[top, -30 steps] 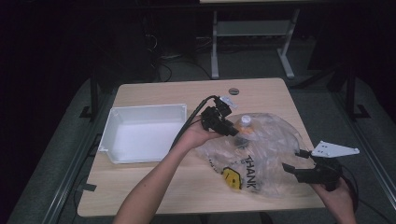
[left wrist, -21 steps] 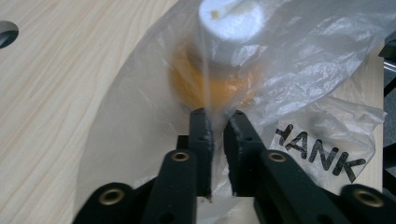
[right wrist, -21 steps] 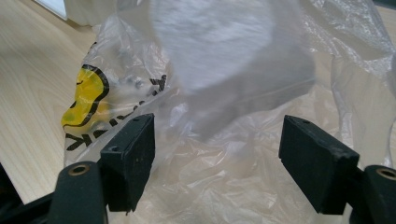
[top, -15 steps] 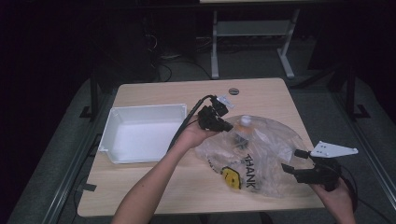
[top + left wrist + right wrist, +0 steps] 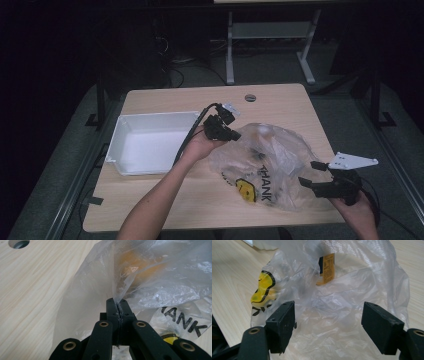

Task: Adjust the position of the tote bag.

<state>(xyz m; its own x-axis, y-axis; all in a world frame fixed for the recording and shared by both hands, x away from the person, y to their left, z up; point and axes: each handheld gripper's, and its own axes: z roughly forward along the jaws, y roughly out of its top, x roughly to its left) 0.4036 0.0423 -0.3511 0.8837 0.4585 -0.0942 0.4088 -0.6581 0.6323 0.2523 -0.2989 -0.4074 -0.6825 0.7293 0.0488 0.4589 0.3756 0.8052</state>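
Nearest the person, the right tongs sit at the bench's near right corner with the jaws wide apart, pointing at the near edge of the clear plastic bag. In the right gripper view the bag's film lies between and just beyond the two black pads, not gripped by them. You can see a yellow smiley print on the left and a yellow-labelled item inside the bag, a bit blurry through the plastic.

The bag lies crumpled on the right half of the bench, "THANK" lettering facing up near its front.

Further in, the left tongs are clamped together on the bag's left edge, lifting it a bit. The left gripper view shows a fold of film pinched tight between the closed jaws.

Left of that sits a white tray, just beside the left hand. At the far edge there's a round hole in the bench top.
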